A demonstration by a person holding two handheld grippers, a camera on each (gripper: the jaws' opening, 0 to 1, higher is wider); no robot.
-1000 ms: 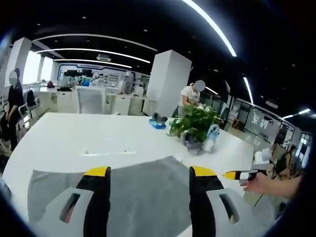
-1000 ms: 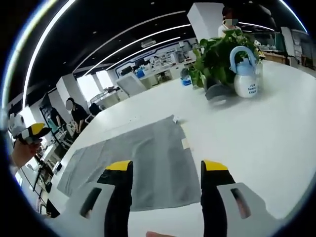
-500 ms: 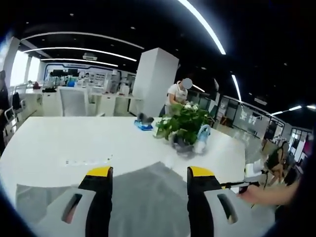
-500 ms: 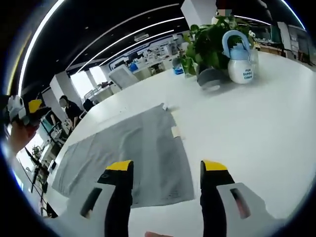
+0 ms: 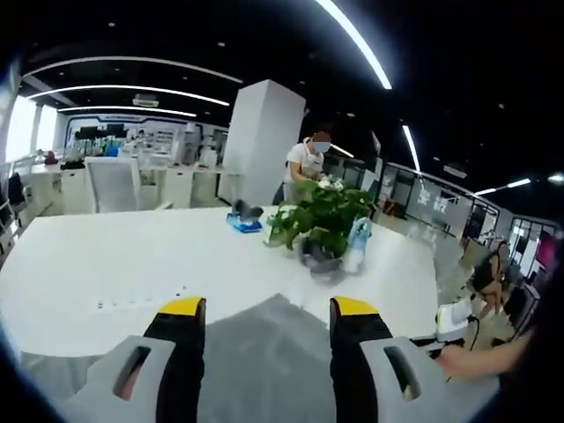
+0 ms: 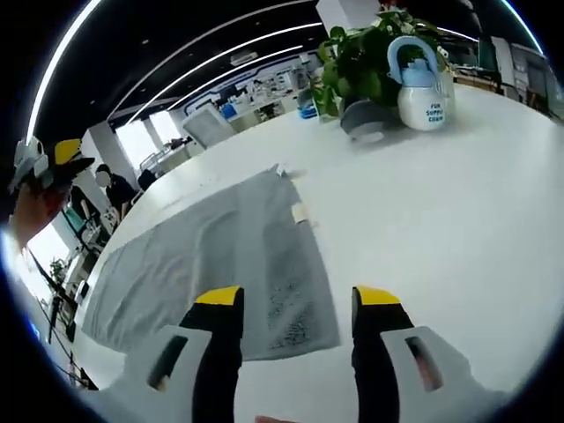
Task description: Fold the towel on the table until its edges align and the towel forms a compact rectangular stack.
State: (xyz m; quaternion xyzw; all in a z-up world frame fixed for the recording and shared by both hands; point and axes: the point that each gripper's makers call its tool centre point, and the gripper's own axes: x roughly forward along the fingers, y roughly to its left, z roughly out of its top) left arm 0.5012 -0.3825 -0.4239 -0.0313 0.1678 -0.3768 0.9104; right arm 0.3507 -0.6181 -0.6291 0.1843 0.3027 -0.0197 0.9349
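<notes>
A grey towel (image 6: 211, 256) lies spread flat on the white table (image 6: 441, 211), with a small white label at its far edge. In the right gripper view my right gripper (image 6: 295, 304) hovers open over the towel's near right corner, nothing between its yellow-tipped jaws. In the left gripper view my left gripper (image 5: 257, 310) is open above the towel (image 5: 260, 361), whose far corner shows between the jaws. The left gripper (image 6: 44, 163) also appears at the left edge of the right gripper view, held by a hand. The right gripper (image 5: 454, 317) shows low on the right of the left gripper view.
A potted green plant (image 5: 322, 220) and a white-and-blue watering can (image 6: 421, 92) stand on the table beyond the towel. A small blue object (image 5: 240, 216) lies farther back. People stand in the office behind, near a white pillar (image 5: 260, 141).
Both cameras have moved: the right gripper has come lower and closer over the towel's near edge, and the left view has shifted so the plant sits nearer the middle. The towel lies unmoved.
</notes>
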